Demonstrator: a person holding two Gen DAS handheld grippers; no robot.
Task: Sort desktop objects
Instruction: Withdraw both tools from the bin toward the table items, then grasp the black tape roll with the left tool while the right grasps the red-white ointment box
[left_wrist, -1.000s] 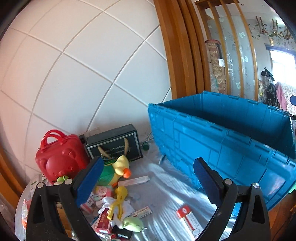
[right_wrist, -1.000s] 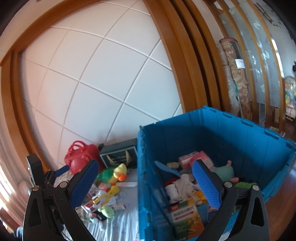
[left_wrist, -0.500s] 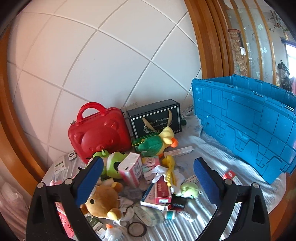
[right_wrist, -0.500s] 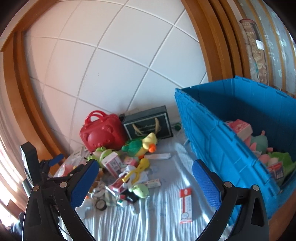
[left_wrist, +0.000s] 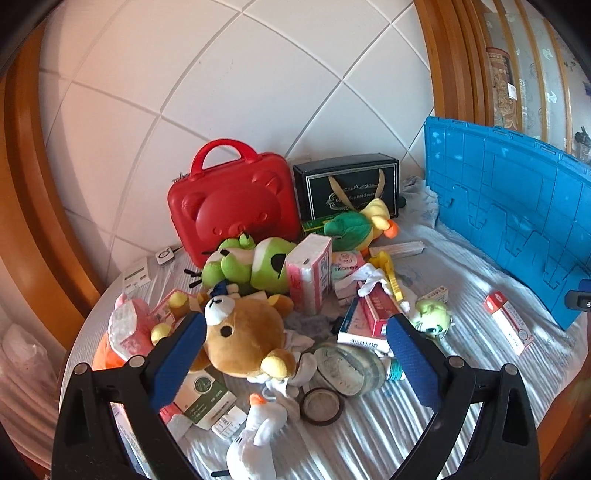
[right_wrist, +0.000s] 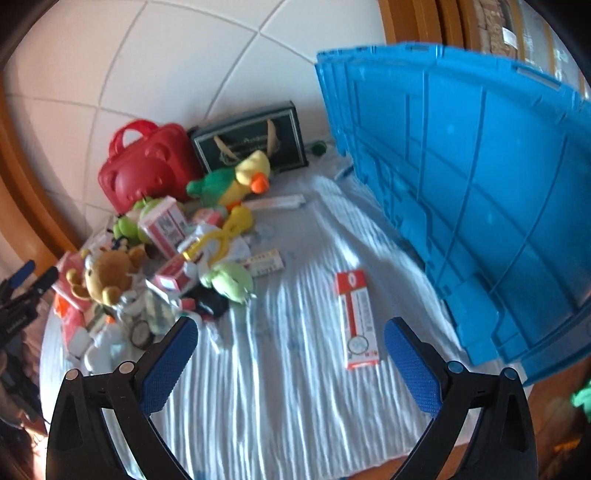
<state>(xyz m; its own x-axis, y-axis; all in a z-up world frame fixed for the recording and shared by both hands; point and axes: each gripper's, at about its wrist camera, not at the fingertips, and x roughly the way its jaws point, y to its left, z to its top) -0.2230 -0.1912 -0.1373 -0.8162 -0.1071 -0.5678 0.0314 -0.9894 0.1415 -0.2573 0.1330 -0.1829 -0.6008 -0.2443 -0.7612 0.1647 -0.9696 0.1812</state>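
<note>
A heap of toys and boxes lies on a white cloth. My left gripper (left_wrist: 295, 332) is open and empty, hovering over a brown bear plush (left_wrist: 243, 336) and a clear jar (left_wrist: 351, 365). A green frog plush (left_wrist: 251, 262), a pink tissue pack (left_wrist: 310, 273) and a duck plush (left_wrist: 362, 225) lie behind. My right gripper (right_wrist: 290, 336) is open and empty, low over the cloth, with a red and white box (right_wrist: 356, 317) just ahead to the right. The blue crate (right_wrist: 480, 184) stands at the right.
A red bear-face case (left_wrist: 232, 206) and a black gift box (left_wrist: 347, 188) stand against the tiled wall. A small green plush (right_wrist: 231, 280) and yellow tongs (right_wrist: 221, 236) lie at the heap's edge. The left gripper (right_wrist: 22, 295) shows at the far left of the right wrist view.
Both grippers have swung left and down, away from the blue crate and towards the heap on the cloth. The crate's inside has gone out of view. Both stay open.
</note>
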